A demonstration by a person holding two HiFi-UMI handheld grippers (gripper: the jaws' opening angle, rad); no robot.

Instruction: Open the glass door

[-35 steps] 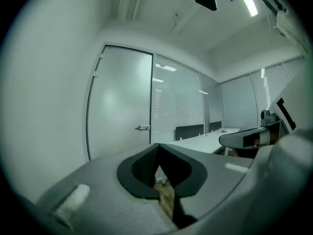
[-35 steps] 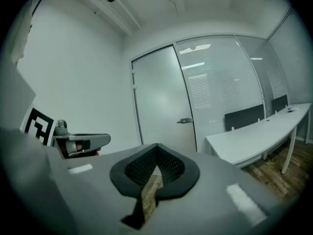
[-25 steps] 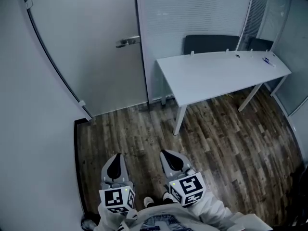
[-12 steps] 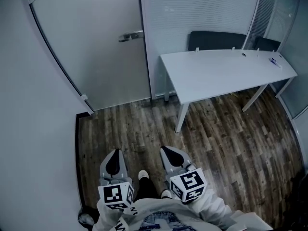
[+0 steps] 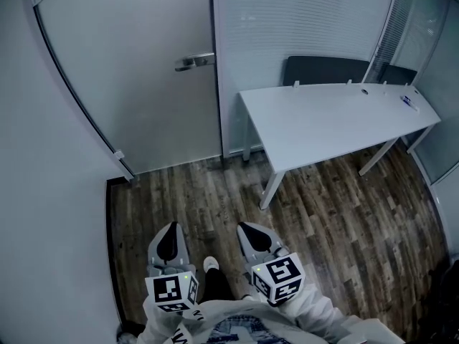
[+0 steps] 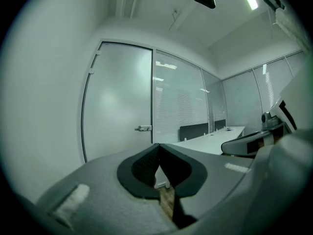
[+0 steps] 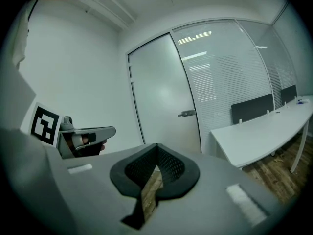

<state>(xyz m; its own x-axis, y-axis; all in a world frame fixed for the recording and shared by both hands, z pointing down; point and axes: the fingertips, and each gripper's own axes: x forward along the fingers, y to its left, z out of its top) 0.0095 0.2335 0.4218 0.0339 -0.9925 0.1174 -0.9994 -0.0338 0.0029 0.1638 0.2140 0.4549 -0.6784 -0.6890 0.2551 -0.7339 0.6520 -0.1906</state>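
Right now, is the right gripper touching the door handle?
Apart. The head view shows the right gripper low over the wooden floor, with the door handle far ahead on the glass door; bare floor lies between them.

Office furniture around a white table [image 5: 337, 120]

The white table is stood on slim white legs on a dark wood-plank floor [image 5: 337, 213]. A dark chair [image 5: 326, 70] is tucked in behind the table's middle, and a second dark chair [image 5: 400, 74] behind its right end. A small pen-like thing [image 5: 407, 102] is laid on the table near that right end; what it is cannot be told. A partition [image 5: 287, 20] with lowered white blinds is set behind the table, and a plain white wall [image 5: 43, 213] is seen well to the table's left.
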